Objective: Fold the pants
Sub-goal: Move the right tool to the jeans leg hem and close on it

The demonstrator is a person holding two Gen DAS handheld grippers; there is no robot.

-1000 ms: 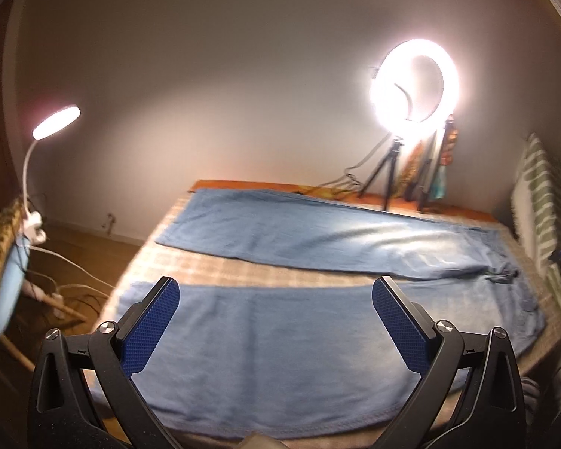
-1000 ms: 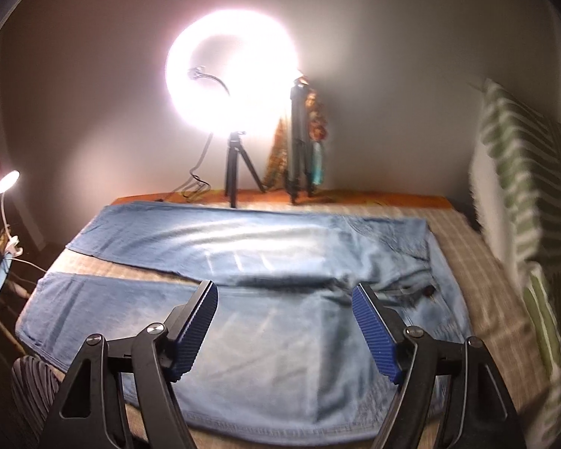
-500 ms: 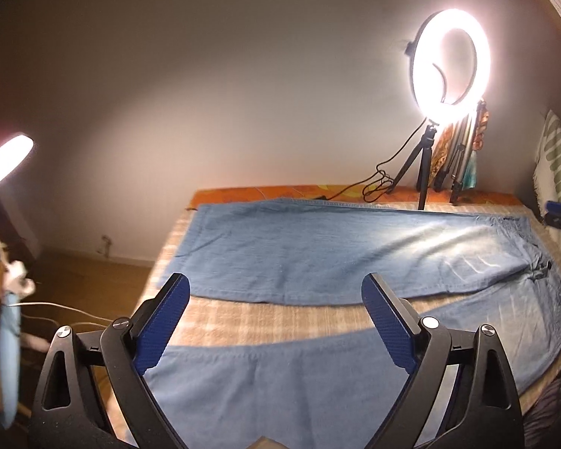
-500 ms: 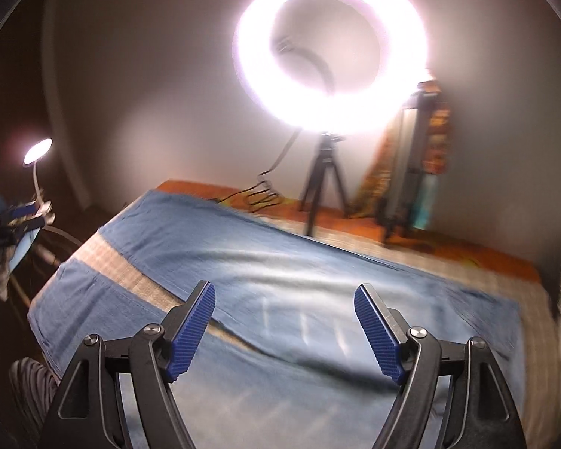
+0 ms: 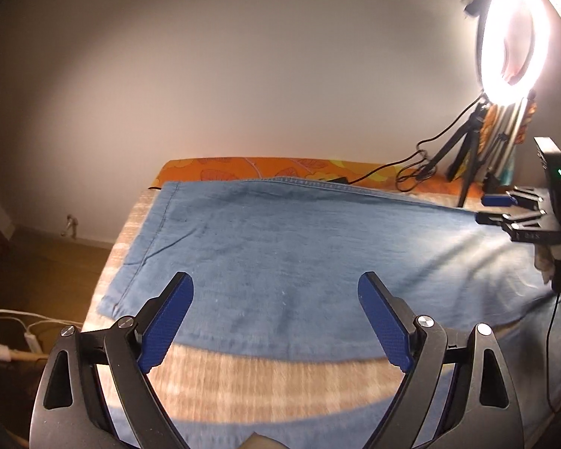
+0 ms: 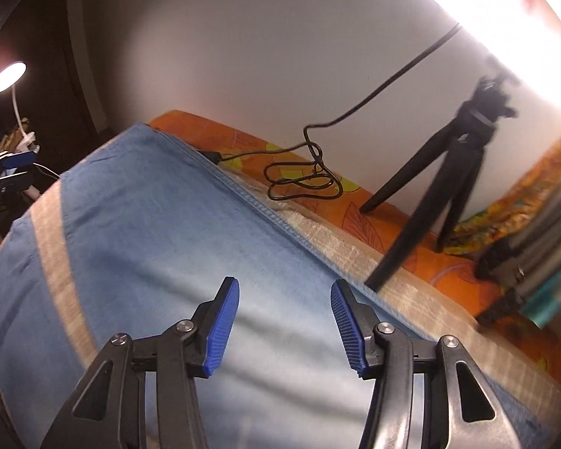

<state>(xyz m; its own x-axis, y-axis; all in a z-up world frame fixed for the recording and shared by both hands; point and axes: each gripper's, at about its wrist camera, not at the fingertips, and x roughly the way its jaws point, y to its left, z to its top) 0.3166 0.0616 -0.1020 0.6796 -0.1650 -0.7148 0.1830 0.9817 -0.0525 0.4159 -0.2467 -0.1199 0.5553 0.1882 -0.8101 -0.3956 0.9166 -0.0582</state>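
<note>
Hovering above the bed (image 5: 243, 381), the left tongs (image 5: 275, 321) stand with jaws spread wide and nothing between them. Just past their blue pads (image 5: 166, 321) lie the pants (image 5: 288, 247), blue denim spread flat; the far leg's hem edge runs along the bed's left side, and a strip of checked cover shows between the two legs. At the right edge the right tongs (image 5: 505, 207) appear over the denim. A ring light (image 5: 514, 33) on a tripod stands at the far right corner, its cable trailing along the orange border.

From the right wrist, the right tongs (image 6: 284, 327) are likewise parted and empty, low over the pants (image 6: 161, 247). The leg's seam edge runs diagonally beside the checked cover; the tripod (image 6: 445, 172) and coiled cable (image 6: 306, 179) sit just beyond it. No writing is legible.
</note>
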